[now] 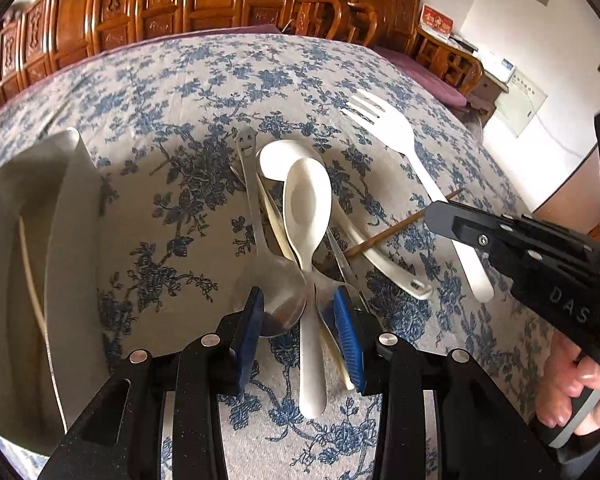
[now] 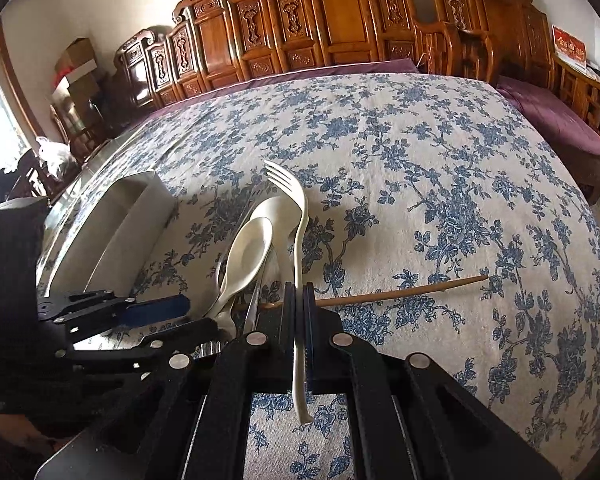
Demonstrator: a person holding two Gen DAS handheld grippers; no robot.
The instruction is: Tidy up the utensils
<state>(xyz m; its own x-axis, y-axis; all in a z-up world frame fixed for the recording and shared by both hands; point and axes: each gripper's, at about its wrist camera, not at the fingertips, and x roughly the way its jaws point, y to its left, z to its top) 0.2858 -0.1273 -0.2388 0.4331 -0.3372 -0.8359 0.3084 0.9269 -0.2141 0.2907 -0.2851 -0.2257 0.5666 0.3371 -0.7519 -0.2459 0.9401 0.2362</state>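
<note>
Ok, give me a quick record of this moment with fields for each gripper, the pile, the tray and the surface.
right gripper: shut on the white fork, gripped at its handle
left gripper: open, astride the pile
pile: white spoon on top, metal spoon beneath, brown chopstick beside it
tray: white, left of the pile, a pale chopstick inside
surface: blue floral cloth

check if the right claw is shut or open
Shut: the right claw has its blue pads clamped on the long white plastic fork's handle, no gap.
</note>
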